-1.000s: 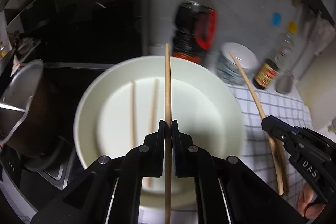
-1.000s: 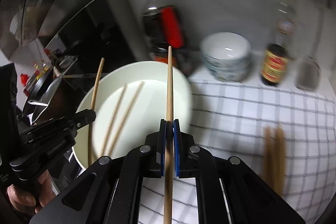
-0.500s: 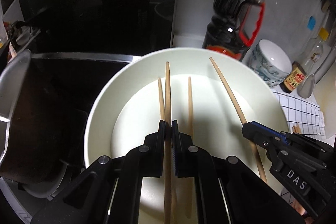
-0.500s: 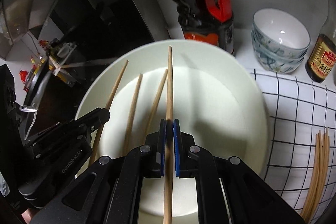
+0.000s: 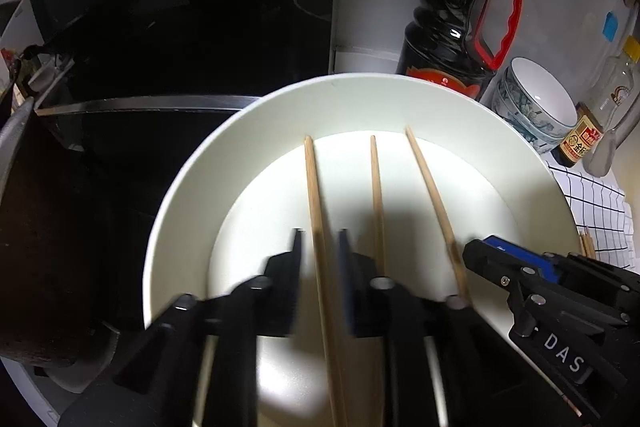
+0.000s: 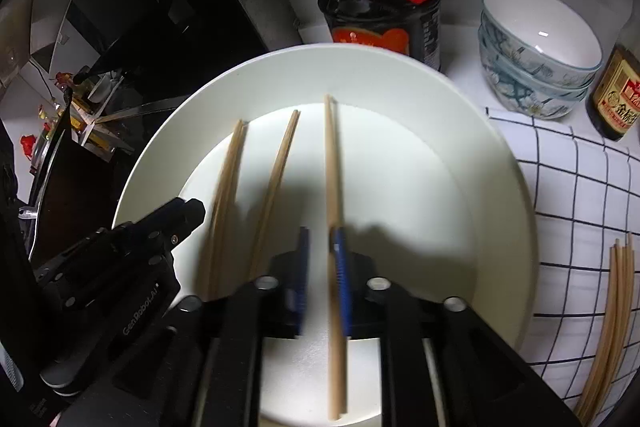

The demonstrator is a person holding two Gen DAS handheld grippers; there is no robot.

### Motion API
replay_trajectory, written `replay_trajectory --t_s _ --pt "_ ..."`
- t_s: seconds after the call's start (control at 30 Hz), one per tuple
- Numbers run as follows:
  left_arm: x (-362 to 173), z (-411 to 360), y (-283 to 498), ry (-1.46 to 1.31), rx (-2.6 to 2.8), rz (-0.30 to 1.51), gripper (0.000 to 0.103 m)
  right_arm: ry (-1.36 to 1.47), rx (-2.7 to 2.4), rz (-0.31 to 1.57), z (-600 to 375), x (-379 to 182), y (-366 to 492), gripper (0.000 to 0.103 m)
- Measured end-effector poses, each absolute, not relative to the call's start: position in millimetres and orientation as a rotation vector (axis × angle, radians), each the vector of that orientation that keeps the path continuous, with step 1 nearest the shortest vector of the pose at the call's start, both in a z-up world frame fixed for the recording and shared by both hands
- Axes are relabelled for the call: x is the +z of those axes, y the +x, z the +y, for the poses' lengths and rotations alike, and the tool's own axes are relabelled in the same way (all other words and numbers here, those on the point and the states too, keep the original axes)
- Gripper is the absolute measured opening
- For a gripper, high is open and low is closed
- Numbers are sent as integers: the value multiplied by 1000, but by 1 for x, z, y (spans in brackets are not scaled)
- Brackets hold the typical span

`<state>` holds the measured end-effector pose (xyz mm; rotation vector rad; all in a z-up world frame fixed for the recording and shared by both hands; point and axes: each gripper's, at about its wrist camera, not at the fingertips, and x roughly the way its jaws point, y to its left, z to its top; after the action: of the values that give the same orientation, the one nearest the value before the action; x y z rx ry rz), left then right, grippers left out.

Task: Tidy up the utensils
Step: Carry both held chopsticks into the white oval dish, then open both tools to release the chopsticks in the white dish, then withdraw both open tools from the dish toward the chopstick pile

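Left gripper (image 5: 318,247): jaws spread, a chopstick (image 5: 316,203) lying loose between them in the white bowl (image 5: 188,187); right gripper (image 6: 320,247): jaws parted, another chopstick (image 6: 332,163) against its right pad; spare chopsticks (image 6: 616,287) on the checked cloth (image 6: 580,179). Judged light, stiff, smooth, prone to rolling; pinch mid-shaft, squarely.

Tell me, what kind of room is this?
Probably a home kitchen counter: a big dark sauce bottle with a red handle, stacked blue-patterned china bowls and a black glass stovetop stand around the large white bowl.
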<state>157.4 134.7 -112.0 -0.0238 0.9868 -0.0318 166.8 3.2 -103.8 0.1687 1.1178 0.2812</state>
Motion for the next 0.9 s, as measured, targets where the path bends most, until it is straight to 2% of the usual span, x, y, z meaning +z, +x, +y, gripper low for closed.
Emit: replay_trajectory --t_s 0.07,0.13,0.2,0.27,0.4,0.53,0.67,0.9 --pt "-108 137 154 -20 -13 965 44 159 273 1105 1 -101 165 22" --pt "-104 140 151 -19 -3 953 48 154 268 1093 -2 -97 161 22" --pt "-101 142 147 -18 11 946 58 157 266 1078 -4 -93 157 24" --pt "-98 144 143 -18 19 938 63 155 265 1065 -7 -89 153 28" --pt "-93 147 134 -21 32 924 70 140 262 1038 -10 -84 144 31" --pt "-90 149 126 -27 43 926 73 120 260 1022 -11 -79 135 36" --pt "-83 149 115 -28 47 908 81 110 251 1018 -12 -75 125 41" --pt "-74 149 94 -28 52 901 86 75 237 989 -15 -61 103 52"
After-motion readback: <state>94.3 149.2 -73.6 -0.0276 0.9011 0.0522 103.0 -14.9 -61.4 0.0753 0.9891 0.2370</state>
